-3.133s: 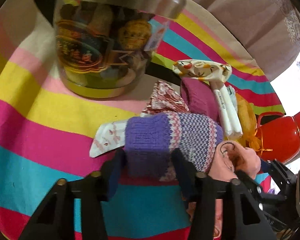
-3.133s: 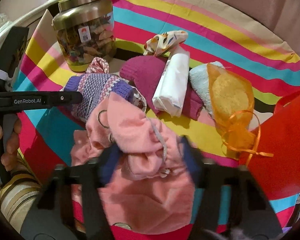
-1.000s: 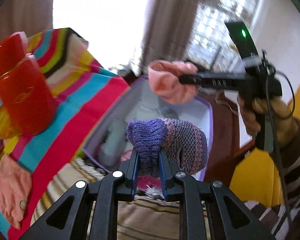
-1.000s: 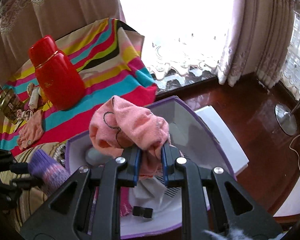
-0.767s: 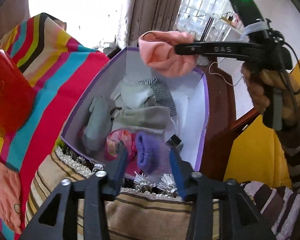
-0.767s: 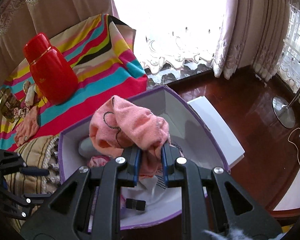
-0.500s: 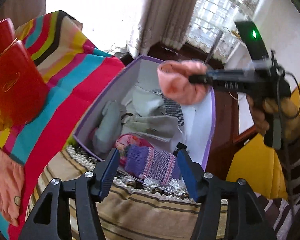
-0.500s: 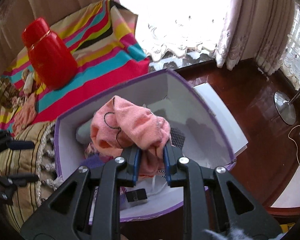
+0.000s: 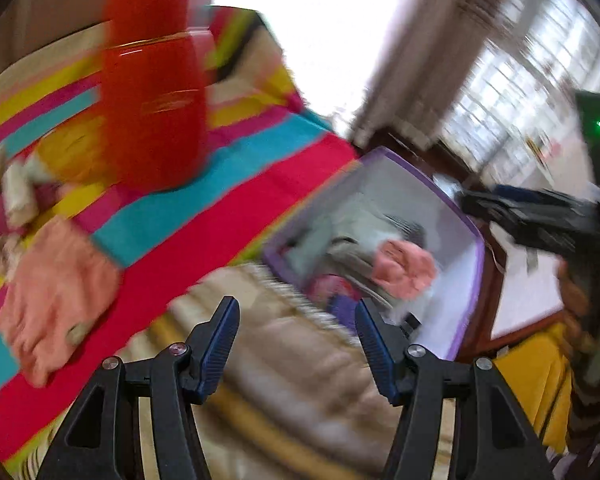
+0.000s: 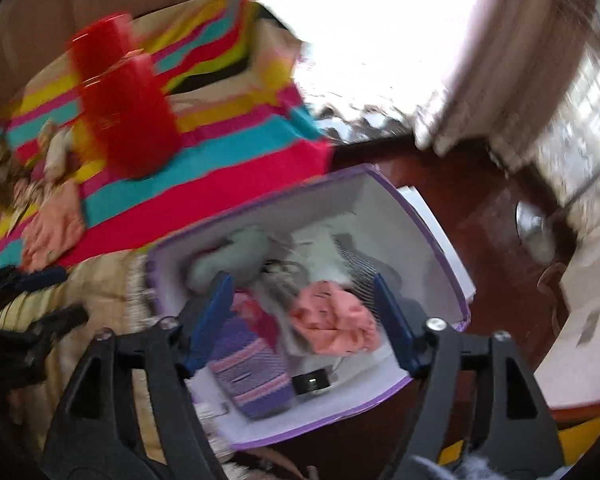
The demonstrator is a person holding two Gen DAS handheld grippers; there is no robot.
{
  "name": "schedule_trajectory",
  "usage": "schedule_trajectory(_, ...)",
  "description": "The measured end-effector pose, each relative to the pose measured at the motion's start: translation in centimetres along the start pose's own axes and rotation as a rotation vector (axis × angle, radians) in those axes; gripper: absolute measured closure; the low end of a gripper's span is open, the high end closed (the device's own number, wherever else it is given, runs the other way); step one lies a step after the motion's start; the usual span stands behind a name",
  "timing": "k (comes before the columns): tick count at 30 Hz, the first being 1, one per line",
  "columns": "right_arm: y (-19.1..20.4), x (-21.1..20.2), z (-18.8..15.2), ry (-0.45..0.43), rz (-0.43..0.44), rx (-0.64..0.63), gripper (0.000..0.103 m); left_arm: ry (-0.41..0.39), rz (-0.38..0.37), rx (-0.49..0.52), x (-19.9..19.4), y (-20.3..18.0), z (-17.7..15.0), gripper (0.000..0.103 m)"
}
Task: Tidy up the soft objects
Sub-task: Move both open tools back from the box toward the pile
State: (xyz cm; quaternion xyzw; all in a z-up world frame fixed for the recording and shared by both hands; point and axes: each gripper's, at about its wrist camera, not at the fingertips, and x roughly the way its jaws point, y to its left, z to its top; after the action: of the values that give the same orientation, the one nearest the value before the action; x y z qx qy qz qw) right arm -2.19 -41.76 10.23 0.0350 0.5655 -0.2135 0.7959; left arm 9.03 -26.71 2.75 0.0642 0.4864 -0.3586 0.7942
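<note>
Left wrist cam, pretty blurry: left gripper [image 9: 298, 316] has its jaws apart w/ nothing between them, just beige cushion-ish fabric [image 9: 300, 364] below. Purple-rimmed box [image 9: 478, 256] sits off the edge of the striped cloth [image 9: 204, 224], and a pink soft thing [image 9: 404, 268] lies inside it on top of grey stuff. Another pink cloth [image 9: 56, 288] is out on the stripes, near the big red flask [image 9: 154, 92]. Right gripper [image 9: 512, 210] shows at the far right above the box, too smeared to read there.

Right wrist cam: right gripper [image 10: 302, 288] is right over the box [image 10: 416, 216], jaws opening, nothing pinched. The pink thing [image 10: 332, 318] lies in the box below them, clear of the pads afaict. Purple striped knit [image 10: 252, 372] is in there too, just beside it, plus a pale green plush [image 10: 236, 256] at the back. Left gripper's [image 10: 44, 300] dark fingers poke in at the left edge.
</note>
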Motion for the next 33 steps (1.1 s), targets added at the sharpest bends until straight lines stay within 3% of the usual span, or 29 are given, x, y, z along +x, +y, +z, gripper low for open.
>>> schedule_trajectory(4, 7.5, -2.9, 1.8, 0.038, 0.129, -0.185, 0.017, -0.055, 0.057, -0.125, -2.7, 4.5, -0.8, 0.042)
schedule_trajectory(6, 10.2, -3.7, 2.6, 0.111, 0.233, -0.188, 0.017, -0.079, 0.078, -0.189, -3.9, 6.5, -1.4, 0.042)
schedule_trajectory(8, 12.8, -4.3, 3.8, 0.237, 0.396, -0.178, 0.017, -0.108, 0.103, -0.263, -5.4, 8.9, -2.1, 0.042)
schedule_trajectory(9, 13.9, -4.9, 4.1, 0.264, 0.426, -0.182, 0.017, -0.117, 0.117, -0.286, -5.8, 9.7, -2.3, 0.042)
schedule_trajectory(14, 17.8, -10.0, 6.3, 0.296, 0.573, -0.181, 0.017, -0.174, 0.206, -0.435, -8.9, 14.9, -4.4, 0.042)
schedule_trajectory(20, 21.4, -15.6, 7.4, 0.196, 0.642, -0.256, 0.017, -0.205, 0.258, -0.539, -10.4, 19.1, -6.2, 0.042)
schedule_trajectory(29, 24.5, -15.8, 7.7, 0.201, 0.677, -0.345, 0.017, -0.223, 0.251, -0.570, -10.5, 21.3, -6.7, 0.042)
schedule_trajectory(33, 24.3, -14.7, 8.0, 0.230, 0.671, -0.321, 0.017, -0.237, 0.255, -0.584, -11.0, 22.1, -7.1, 0.042)
